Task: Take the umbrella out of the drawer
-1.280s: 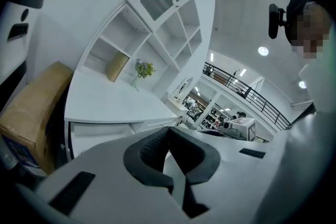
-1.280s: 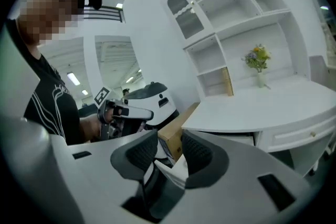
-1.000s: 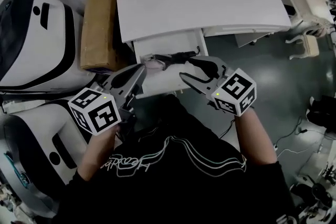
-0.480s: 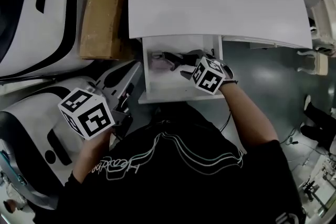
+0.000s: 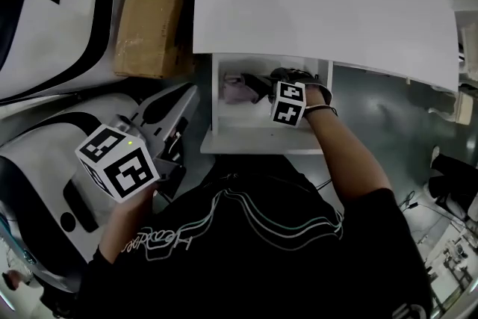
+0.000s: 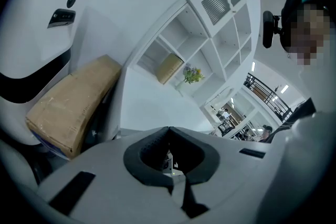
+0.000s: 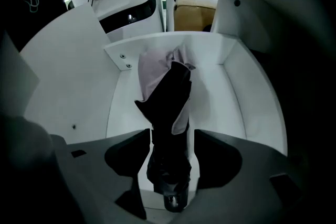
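Note:
The white drawer (image 5: pixel 246 140) stands pulled out under the tabletop. A black folded umbrella (image 5: pixel 255 83) lies in it, partly on a pale pink cloth (image 5: pixel 236 90). My right gripper (image 5: pixel 281 78) points steeply down into the drawer. In the right gripper view its jaws (image 7: pixel 170 136) straddle the umbrella (image 7: pixel 170 105) near its handle end; they have just been opening, and a gap shows at the right pad. My left gripper (image 5: pixel 190 95) hangs left of the drawer, outside it. The left gripper view shows its tips (image 6: pixel 168 128) touching, with nothing between them.
A brown cardboard box (image 5: pixel 153 7) leans left of the white tabletop (image 5: pixel 321 4). White-and-black machine shells (image 5: pixel 45 11) fill the left side, close to my left hand. A white shelf unit (image 6: pixel 210 44) stands beyond the table. Grey floor (image 5: pixel 388 108) lies to the right.
My right gripper dropped from in front of the drawer down into it and turned steeply downward over the umbrella. My left gripper drew away from the drawer to the left and lower.

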`<state>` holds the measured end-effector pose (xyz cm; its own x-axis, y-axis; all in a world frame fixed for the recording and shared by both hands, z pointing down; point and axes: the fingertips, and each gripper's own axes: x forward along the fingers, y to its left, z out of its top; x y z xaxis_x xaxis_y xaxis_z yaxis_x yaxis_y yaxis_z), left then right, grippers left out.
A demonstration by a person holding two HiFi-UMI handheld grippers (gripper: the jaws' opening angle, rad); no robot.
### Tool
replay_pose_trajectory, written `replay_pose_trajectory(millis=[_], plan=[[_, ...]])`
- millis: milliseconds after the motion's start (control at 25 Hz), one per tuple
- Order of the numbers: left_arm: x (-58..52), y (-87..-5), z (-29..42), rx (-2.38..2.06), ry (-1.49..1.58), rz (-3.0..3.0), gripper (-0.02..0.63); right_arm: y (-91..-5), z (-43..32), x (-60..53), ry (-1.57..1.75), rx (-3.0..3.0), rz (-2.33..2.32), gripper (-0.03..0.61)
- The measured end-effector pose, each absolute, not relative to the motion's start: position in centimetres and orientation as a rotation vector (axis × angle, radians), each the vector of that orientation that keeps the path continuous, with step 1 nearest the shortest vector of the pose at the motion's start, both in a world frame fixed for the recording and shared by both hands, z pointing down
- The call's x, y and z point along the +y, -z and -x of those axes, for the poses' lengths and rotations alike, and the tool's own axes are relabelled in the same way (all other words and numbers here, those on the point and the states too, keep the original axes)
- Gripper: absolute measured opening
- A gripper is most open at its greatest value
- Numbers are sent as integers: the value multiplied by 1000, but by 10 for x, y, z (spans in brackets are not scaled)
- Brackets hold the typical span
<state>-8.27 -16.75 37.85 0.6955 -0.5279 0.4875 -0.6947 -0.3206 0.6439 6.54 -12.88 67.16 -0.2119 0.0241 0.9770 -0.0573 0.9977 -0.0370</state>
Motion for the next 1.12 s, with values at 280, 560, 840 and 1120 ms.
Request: replay_pose_trajectory(millis=[280, 560, 840, 1120], plan=[[-173, -392, 94, -957, -237, -1963, 18, -693, -59, -127, -47, -1757, 24, 242], [-170, -395, 98, -968, -235, -1951, 18, -698, -59, -125, -72, -1740, 30, 242], [-169, -400, 100, -977, -236, -1939, 18, -699, -59, -129, -102, -1683, 27, 242], [-165, -399, 98, -974, -234, -1932, 18, -697, -59, -129, -111, -1693, 3, 218]])
